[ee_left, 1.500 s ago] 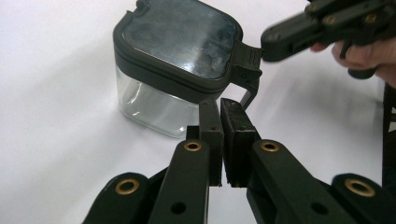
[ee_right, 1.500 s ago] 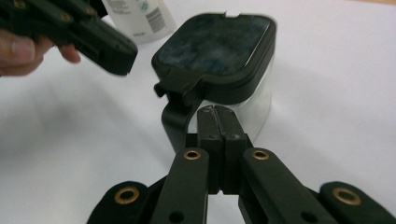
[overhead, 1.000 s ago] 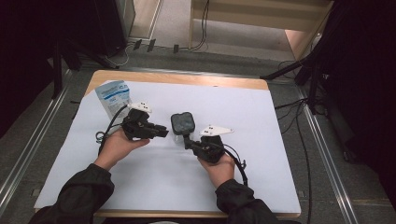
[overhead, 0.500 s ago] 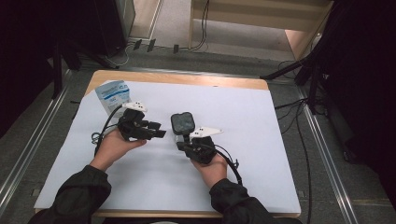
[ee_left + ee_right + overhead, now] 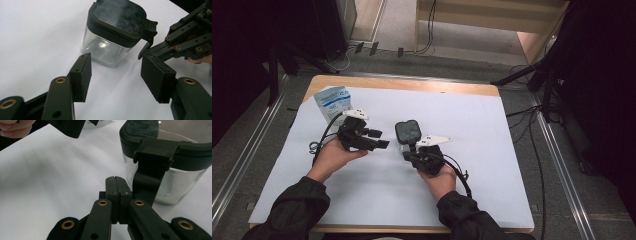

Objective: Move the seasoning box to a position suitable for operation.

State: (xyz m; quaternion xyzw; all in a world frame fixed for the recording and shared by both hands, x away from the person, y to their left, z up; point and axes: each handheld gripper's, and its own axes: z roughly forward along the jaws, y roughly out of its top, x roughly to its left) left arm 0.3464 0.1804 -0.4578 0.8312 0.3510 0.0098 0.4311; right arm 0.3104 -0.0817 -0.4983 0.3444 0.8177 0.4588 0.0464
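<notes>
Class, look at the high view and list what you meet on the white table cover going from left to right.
Blue-and-white packet → left tool, jaws apart, nothing between them → glass jar with a dark lid → right tool's grey three-cornered plate → bare table cover.

No readable text anywhere, print on blue-and-white packet (image 5: 332,100) too small to read
</notes>
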